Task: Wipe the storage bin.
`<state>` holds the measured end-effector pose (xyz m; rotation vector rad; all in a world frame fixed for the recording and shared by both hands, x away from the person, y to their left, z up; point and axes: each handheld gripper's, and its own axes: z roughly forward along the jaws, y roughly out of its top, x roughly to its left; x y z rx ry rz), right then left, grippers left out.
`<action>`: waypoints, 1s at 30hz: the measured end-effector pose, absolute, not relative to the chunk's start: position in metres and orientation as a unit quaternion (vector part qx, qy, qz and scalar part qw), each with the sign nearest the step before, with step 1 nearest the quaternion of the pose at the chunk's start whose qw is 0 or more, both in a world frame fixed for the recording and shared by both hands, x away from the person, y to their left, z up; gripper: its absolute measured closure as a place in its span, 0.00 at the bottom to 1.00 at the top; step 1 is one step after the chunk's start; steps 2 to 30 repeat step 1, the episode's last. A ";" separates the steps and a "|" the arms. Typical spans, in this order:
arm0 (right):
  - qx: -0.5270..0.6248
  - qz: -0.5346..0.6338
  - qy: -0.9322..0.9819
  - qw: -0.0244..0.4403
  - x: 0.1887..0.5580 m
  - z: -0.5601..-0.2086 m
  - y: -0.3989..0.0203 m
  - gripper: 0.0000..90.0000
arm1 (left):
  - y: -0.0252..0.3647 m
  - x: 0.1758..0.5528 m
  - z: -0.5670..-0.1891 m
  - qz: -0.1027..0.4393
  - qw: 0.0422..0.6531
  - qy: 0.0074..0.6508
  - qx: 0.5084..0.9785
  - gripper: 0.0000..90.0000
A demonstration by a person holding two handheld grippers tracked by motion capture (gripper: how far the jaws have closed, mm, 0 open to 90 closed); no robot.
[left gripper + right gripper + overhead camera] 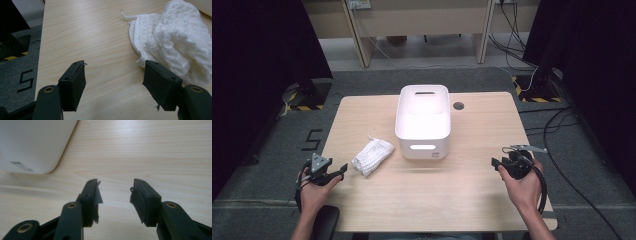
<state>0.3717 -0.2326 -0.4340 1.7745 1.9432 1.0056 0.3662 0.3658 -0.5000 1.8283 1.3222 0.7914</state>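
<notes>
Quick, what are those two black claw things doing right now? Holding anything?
Left gripper: open, holding nothing; the white knitted cloth lies just ahead by one jaw.
Right gripper: open, holding nothing, over bare table.

White knitted cloth [172,40] and white bin [32,145], both cropped by frame edges

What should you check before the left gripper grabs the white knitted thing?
1. Left gripper jaws open, nothing between them: ok.
2. White knitted cloth lined up between the jaws: not ok, it lies beyond and to one side, by one jaw.
3. White bin upright, opening free: ok.
4. Right gripper open and holding nothing: ok.
5. Table free between cloth and bin: ok.
6. Whether anything lies inside the bin: cannot tell.
</notes>
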 end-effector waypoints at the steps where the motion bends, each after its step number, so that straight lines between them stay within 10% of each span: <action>1: 0.623 0.352 0.680 0.160 0.372 -0.435 -0.232 0.61 | 0.366 0.366 -0.500 0.308 0.367 0.515 0.711 0.37; 30: 0.623 0.352 0.680 0.160 0.372 -0.435 -0.232 0.61 | 0.366 0.366 -0.500 0.308 0.367 0.515 0.711 0.37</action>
